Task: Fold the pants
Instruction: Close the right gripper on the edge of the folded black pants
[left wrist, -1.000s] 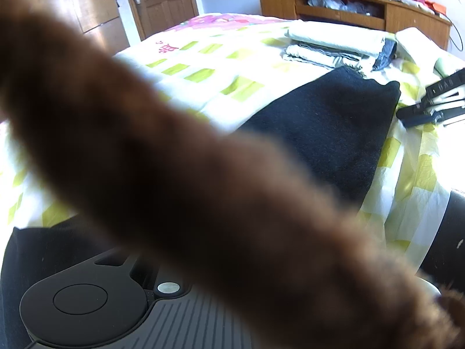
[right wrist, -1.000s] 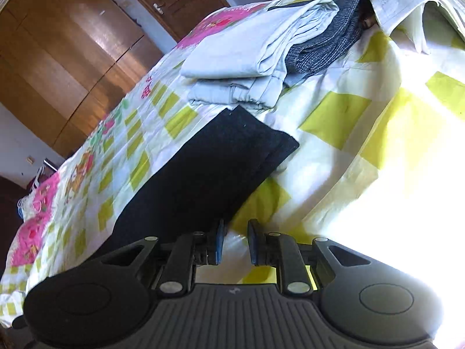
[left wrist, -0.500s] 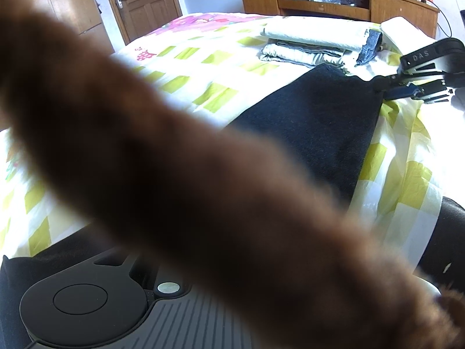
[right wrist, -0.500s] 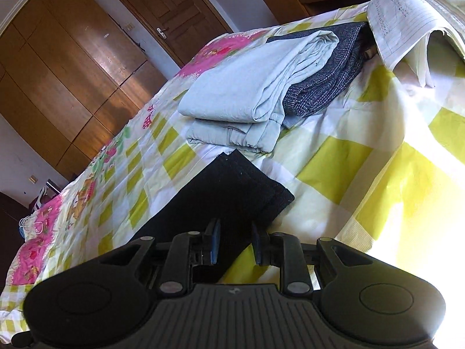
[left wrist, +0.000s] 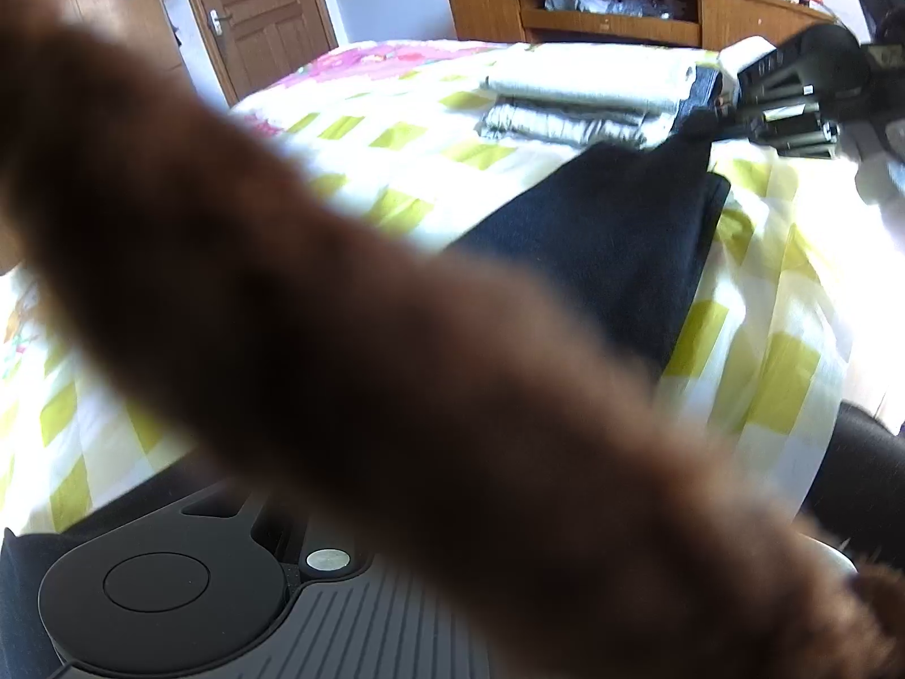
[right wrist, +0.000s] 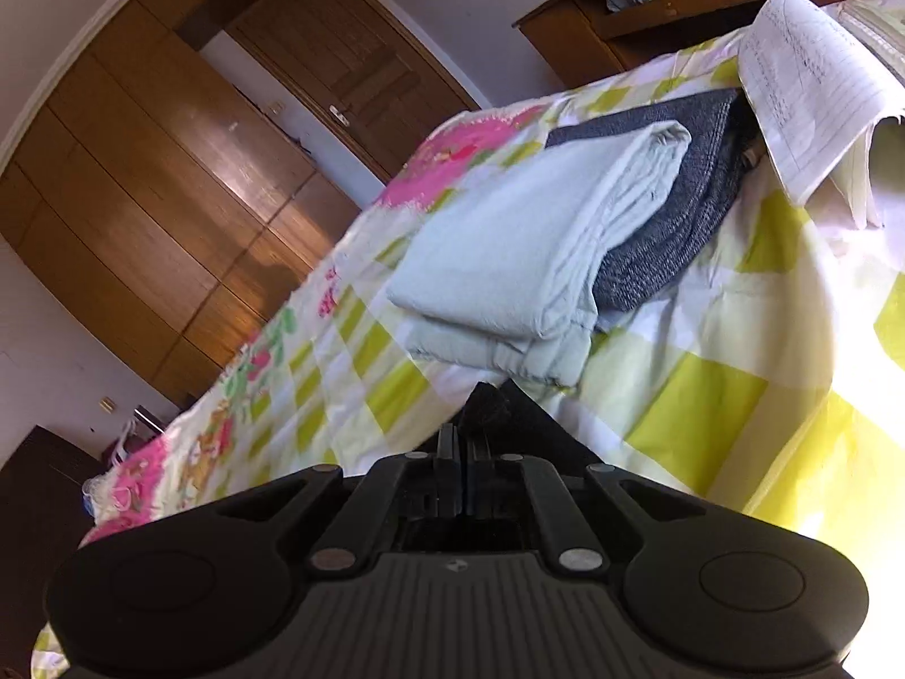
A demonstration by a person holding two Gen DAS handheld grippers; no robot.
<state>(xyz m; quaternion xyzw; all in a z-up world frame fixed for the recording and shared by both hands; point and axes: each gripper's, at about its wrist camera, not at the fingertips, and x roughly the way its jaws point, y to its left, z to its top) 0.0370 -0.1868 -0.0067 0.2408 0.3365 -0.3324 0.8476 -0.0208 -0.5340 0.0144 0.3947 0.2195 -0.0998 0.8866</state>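
The right hand-held gripper (right wrist: 459,444) has just snapped closed on the far corner of the black pants (left wrist: 616,237), which half a second ago lay loose between its jaws, so that end can now be lifted for a fold. The pants lie as a flat, dark strip along the bed (left wrist: 396,130), near its right edge, just before a stack of folded clothes (right wrist: 526,254). The left hand-held gripper's jaws are hidden behind a blurred brown fuzzy shape (left wrist: 350,339); I cannot tell their state.

Left wrist view: low over bed (left wrist: 396,130) near edge, facing far dresser (left wrist: 622,17), half blocked by blurred brown sleeve (left wrist: 367,368). Right wrist view: tilted, close above bed, facing wardrobe (right wrist: 158,198). Shared: pants (left wrist: 611,237), folded stack (right wrist: 526,243), door (left wrist: 254,11).
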